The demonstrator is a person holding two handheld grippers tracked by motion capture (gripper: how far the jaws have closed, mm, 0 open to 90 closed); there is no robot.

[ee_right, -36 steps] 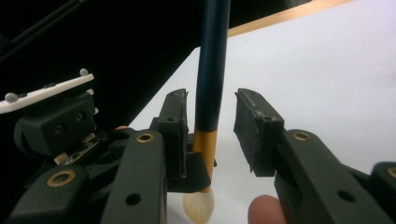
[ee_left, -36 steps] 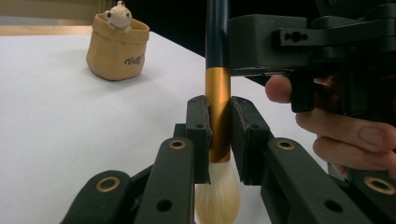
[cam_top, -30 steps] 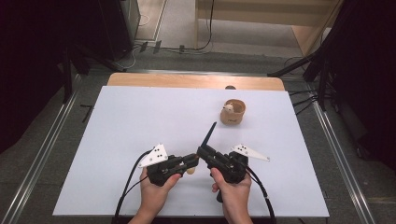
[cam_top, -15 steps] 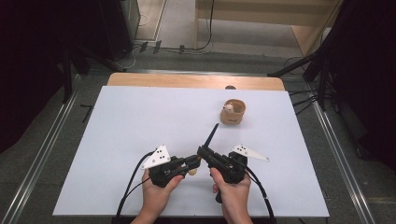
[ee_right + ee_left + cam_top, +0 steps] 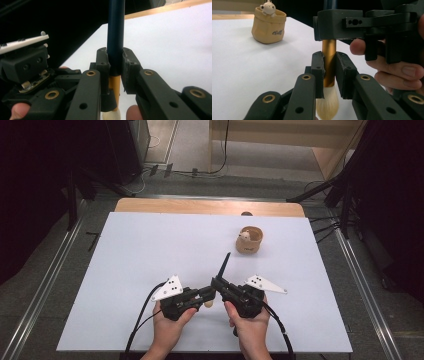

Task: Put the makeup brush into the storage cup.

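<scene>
Both hand-held grippers clamp one makeup brush [image 5: 221, 270] near the tabletop's front edge — left hand-held gripper [image 5: 329, 72] on its gold ferrule, right hand-held gripper [image 5: 115, 67] on its dark handle.

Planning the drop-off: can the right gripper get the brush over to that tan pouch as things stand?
Probably yes. The right gripper and left gripper both clamp the brush; the left must let go. Bare table lies before the pouch.

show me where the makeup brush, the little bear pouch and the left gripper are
makeup brush [image 5: 329, 62], left gripper view, gold ferrule
bear pouch [image 5: 249, 242], high view, front wall
left gripper [image 5: 329, 75], left gripper view, between its fingertips
</scene>
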